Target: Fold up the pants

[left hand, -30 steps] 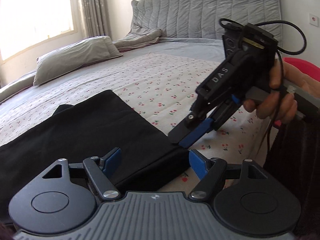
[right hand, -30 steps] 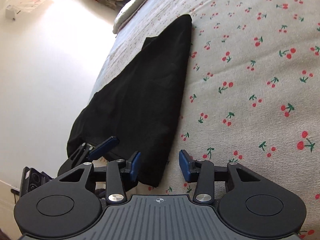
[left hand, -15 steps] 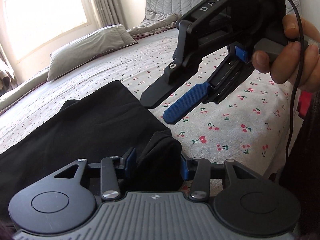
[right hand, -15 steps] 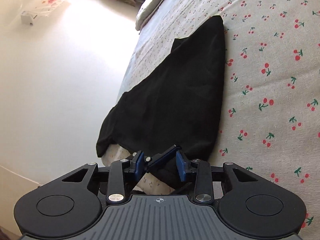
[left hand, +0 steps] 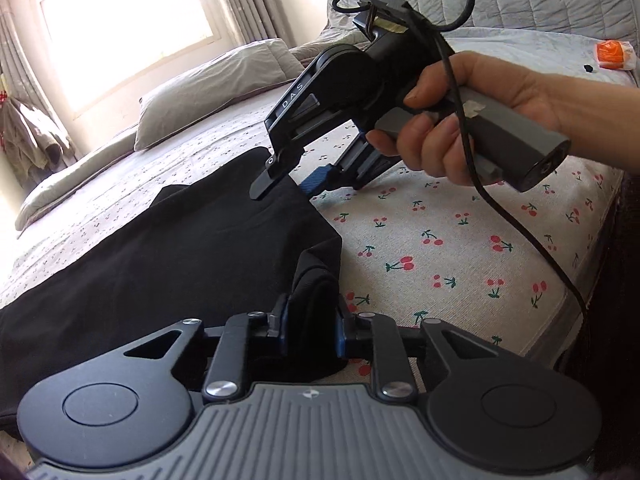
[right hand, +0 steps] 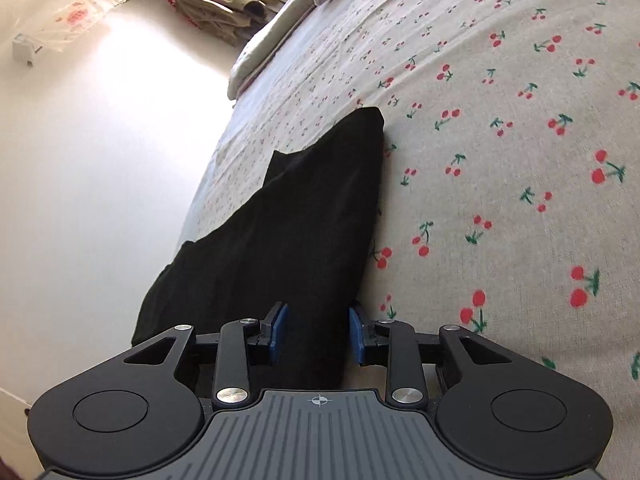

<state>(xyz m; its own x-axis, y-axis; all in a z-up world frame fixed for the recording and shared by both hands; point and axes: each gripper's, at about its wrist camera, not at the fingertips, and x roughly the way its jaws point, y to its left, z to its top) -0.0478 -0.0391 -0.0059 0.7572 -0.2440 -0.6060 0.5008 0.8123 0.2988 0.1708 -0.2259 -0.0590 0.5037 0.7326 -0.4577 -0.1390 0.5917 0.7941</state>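
Pants [left hand: 168, 264]: black, lying flat along the near edge of the bed [left hand: 460, 240], apparently already doubled leg on leg; the far end lies toward the pillow [left hand: 216, 84].

Left gripper [left hand: 310, 330]: fingers closed narrow on a bunched near corner of the pants.

Right gripper [right hand: 318, 332]: fingers [right hand: 278, 330] pinching the cloth edge on the cherry-print side.

Assessment: lengthwise fold looks done. Both corners gripped; carrying this end over to the far end is not yet done.
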